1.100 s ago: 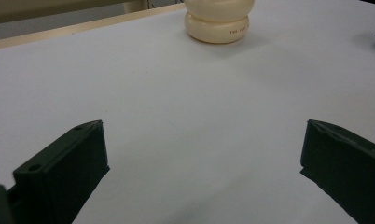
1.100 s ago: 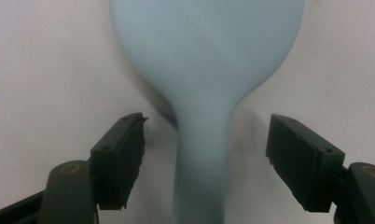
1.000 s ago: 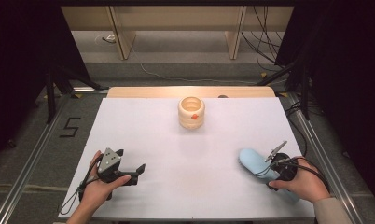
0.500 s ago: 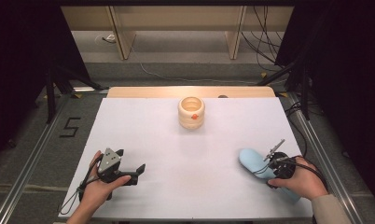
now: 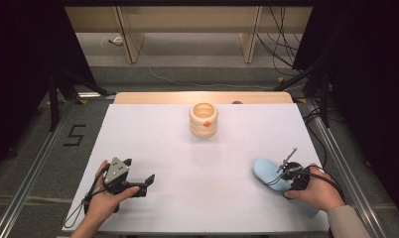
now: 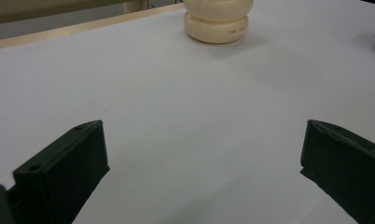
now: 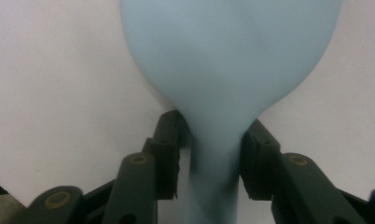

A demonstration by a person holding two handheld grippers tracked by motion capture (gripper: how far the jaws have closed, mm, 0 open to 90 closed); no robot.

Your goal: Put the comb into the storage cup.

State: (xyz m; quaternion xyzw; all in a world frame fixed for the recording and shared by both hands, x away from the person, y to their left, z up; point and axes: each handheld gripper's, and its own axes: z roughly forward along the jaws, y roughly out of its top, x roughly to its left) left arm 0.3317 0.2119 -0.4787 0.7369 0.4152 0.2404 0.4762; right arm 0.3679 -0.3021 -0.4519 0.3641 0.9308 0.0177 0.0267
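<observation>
On the left side of the white table (image 5: 202,168) we see the left gripper (image 5: 147,179) in the person's left hand (image 5: 104,202). It rests low over the table, its fingers (image 6: 69,163) stand wide apart, and nothing is between them. Further back, in the middle of the table, stands a cream ribbed pot (image 5: 203,119), upright and well apart from both grippers. On the right, the right gripper (image 5: 283,174) has just been closing its fingers (image 7: 164,144) on the narrow neck of a pale blue spoon (image 7: 227,70). They touch it on both sides. The spoon lies on the table near the right front edge.
</observation>
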